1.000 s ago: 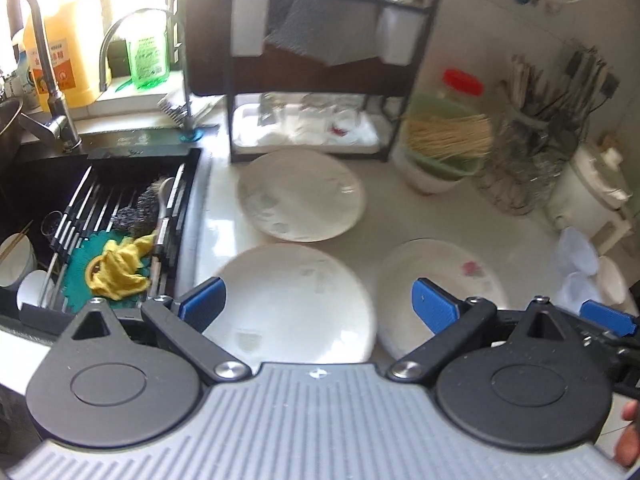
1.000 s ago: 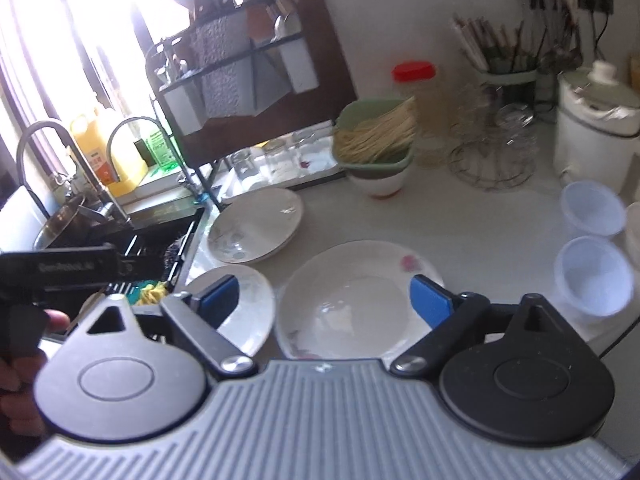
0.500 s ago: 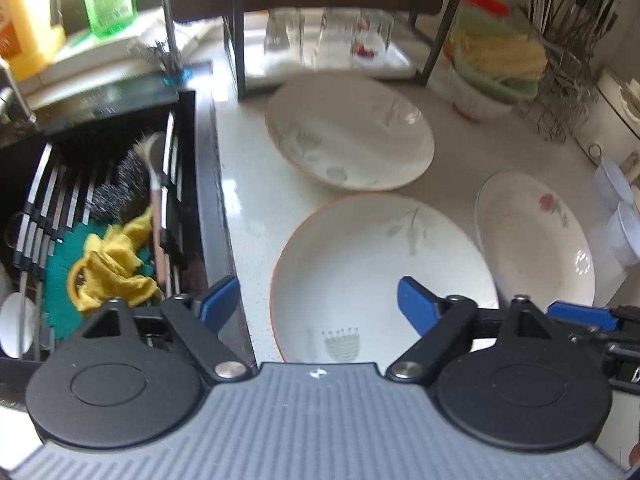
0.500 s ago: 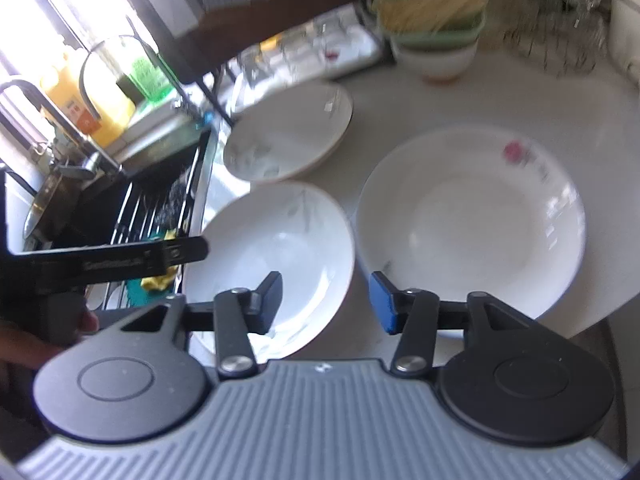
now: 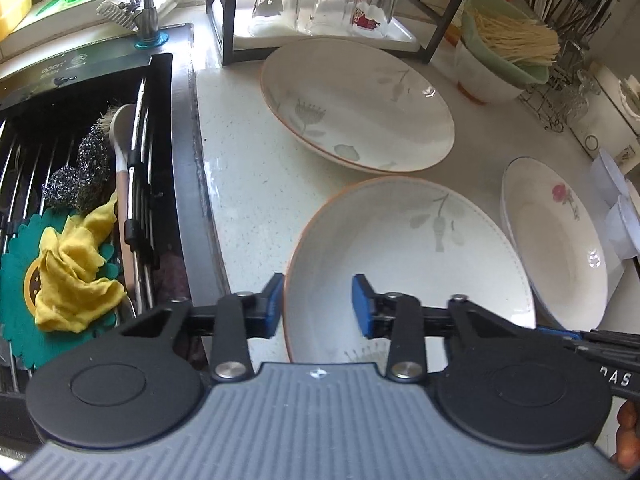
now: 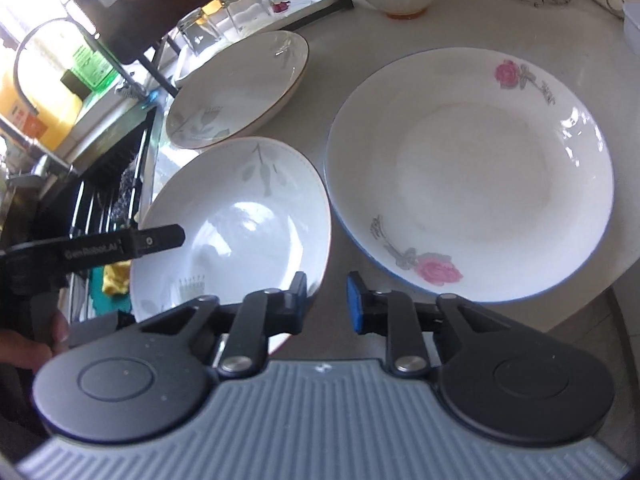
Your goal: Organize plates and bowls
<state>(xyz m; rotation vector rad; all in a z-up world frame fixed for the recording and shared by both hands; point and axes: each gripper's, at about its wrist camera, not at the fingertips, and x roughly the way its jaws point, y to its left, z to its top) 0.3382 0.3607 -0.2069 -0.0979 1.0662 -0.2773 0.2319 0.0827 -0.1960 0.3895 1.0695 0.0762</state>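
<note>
Three white plates lie on the counter. The near leaf-pattern plate point(image 5: 408, 264) has its left rim between my left gripper's point(image 5: 318, 305) partly open jaws, not clamped. It also shows in the right wrist view point(image 6: 236, 232), with its right rim between my right gripper's point(image 6: 327, 300) narrowly open jaws. A second leaf-pattern plate point(image 5: 356, 104) lies behind it by the rack, also in the right wrist view point(image 6: 240, 88). A rose-pattern plate point(image 6: 472, 176) lies to the right, also in the left wrist view point(image 5: 556, 240).
A black sink point(image 5: 80, 160) with a drain rack, scrubbers and a yellow cloth point(image 5: 76, 264) is on the left. A dish rack with upturned glasses point(image 5: 324, 4) stands behind. A green bowl of sticks point(image 5: 508, 40), a wire utensil holder and plastic cups point(image 5: 620, 208) are at the right.
Both grippers have moved down and in toward the near leaf-pattern plate. Both jaws have narrowed around its opposite rims.
</note>
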